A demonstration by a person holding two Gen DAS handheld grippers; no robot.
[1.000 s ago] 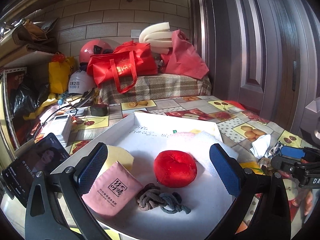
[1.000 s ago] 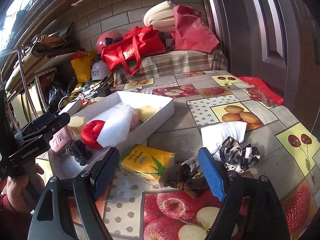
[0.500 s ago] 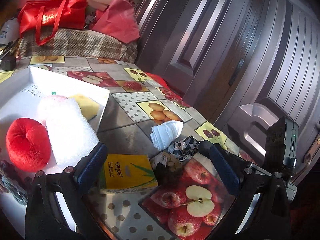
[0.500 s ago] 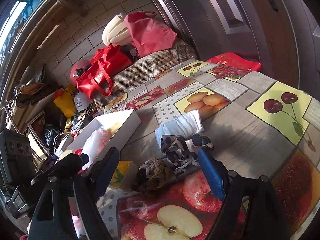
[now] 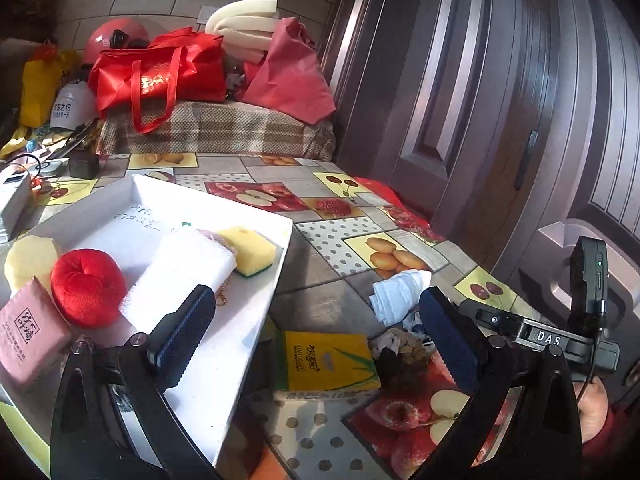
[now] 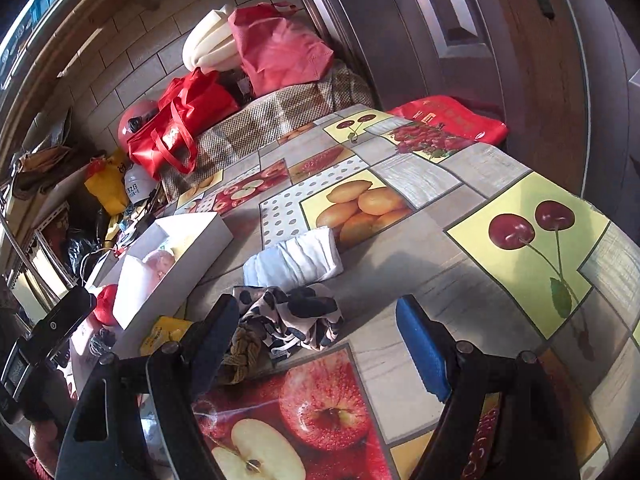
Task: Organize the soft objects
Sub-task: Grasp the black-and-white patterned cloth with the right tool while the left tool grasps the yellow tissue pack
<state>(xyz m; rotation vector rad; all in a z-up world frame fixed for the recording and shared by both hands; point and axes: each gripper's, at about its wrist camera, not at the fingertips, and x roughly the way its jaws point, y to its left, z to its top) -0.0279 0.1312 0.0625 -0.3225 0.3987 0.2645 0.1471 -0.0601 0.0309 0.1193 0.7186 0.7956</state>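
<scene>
My left tool [image 5: 312,328] is spread wide and holds nothing; it hangs over the near right corner of the white tray [image 5: 256,320], one pad above the tray floor and the other above the counter [image 5: 320,296].

My right tool [image 6: 316,340] is also spread and empty, low over the counter [image 6: 420,184]. The spotted black-and-white cloth [image 6: 296,316] lies between its pads, closer to the left one; I cannot tell whether that pad touches it.

In the tray, from the left wrist view:
- red plush ball [image 5: 88,286], beside a pink pouch [image 5: 30,340] with dark printed characters
- white fleecy towel [image 5: 184,272] lying across the middle, with something pinkish mostly hidden behind it
- yellow sponge [image 5: 250,250] with a green underside, against the right wall
- pale yellow foam piece [image 5: 28,258] at the left edge

On the counter, outside the tray:
- yellow tissue pack [image 5: 326,362], just beside the tray's right wall
- folded white cloth [image 6: 294,260], just beyond the spotted cloth
- olive braided cord bundle [image 6: 240,354], touching the spotted cloth on its left

At the far end of the counter sit a red tote bag [image 5: 160,76] and a pink helmet [image 5: 112,34], on and behind a checked cloth.
</scene>
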